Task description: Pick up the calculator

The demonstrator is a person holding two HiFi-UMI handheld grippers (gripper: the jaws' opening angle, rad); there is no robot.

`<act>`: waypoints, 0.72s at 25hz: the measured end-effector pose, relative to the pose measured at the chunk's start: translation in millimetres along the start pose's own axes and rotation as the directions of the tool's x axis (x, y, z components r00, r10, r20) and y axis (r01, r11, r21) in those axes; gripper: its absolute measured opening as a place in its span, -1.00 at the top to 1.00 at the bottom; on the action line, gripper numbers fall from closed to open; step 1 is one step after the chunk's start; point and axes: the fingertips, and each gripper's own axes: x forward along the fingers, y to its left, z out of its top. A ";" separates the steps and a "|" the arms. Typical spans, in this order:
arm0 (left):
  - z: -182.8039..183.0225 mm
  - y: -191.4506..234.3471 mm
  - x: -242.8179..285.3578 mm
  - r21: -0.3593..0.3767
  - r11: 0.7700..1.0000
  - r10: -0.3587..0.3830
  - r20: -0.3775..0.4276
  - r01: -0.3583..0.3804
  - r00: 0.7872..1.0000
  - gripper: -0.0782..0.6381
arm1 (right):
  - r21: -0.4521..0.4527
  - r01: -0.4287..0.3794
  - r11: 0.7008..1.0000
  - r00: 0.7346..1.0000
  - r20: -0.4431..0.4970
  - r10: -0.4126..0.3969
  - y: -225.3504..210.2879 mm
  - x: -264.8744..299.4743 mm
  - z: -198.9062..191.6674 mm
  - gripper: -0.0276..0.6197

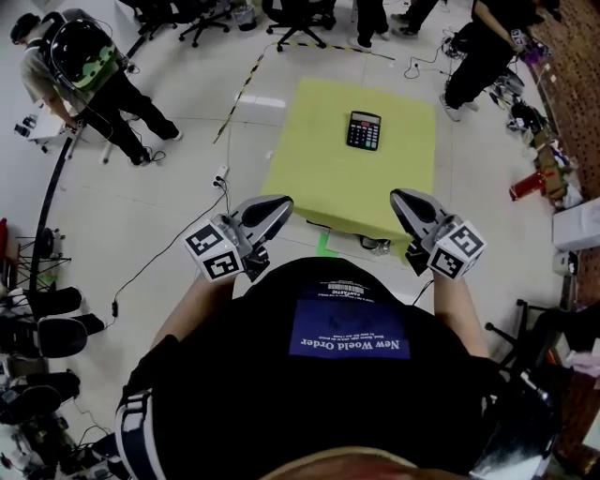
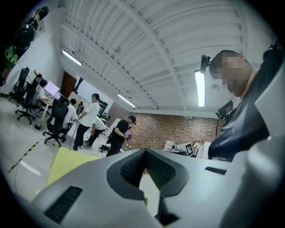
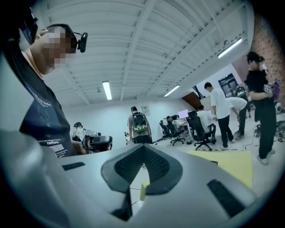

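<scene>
Underfoot, a pale floor takes up most of the head view. On it stands a low table with a yellow top, square to the wearer. The person wearing the head camera shows as a black printed shirt and two forearms at the bottom of that view. Two bystanders are noted: one with a backpack at the upper left and one in dark clothes at the upper right. Office chairs stand along the far edge. A pale box sits at the right edge of the floor; its contents cannot be made out. A striped tape line runs across the floor left of the table.

The left gripper and the right gripper are held level at chest height, side by side and well apart, both aimed towards the near edge of the table. Each gripper view shows its ribbed pads meeting at the tips. Both sets of jaws are clenched with nothing between them, only floor and a sliver of yellow showing through the gap behind the tips.

The calculator lies flat on the far half of the table, right of centre and alone there. It is dark, with its key face up. Its long axis runs from the near edge towards the far edge. The keys fill the nearer part, so the top end appears to point away from the wearer. It is well apart from both grippers, more in line with the right one.
</scene>
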 end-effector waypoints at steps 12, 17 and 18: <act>23.4 153.3 37.2 -0.089 0.987 -0.141 -0.038 0.137 0.989 0.76 | 0.040 0.115 0.993 0.992 -0.051 -0.112 -72.1 124.3 0.6 0.95; 29.2 208.1 54.4 -0.104 0.968 -0.239 -0.092 0.229 0.967 0.76 | 0.097 0.198 0.975 0.979 -0.064 -0.193 -98.3 155.8 2.1 0.95; 28.1 216.6 60.1 -0.114 0.964 -0.252 -0.103 0.241 0.962 0.76 | 0.121 0.202 0.972 0.979 -0.065 -0.196 -104.6 159.5 1.5 0.95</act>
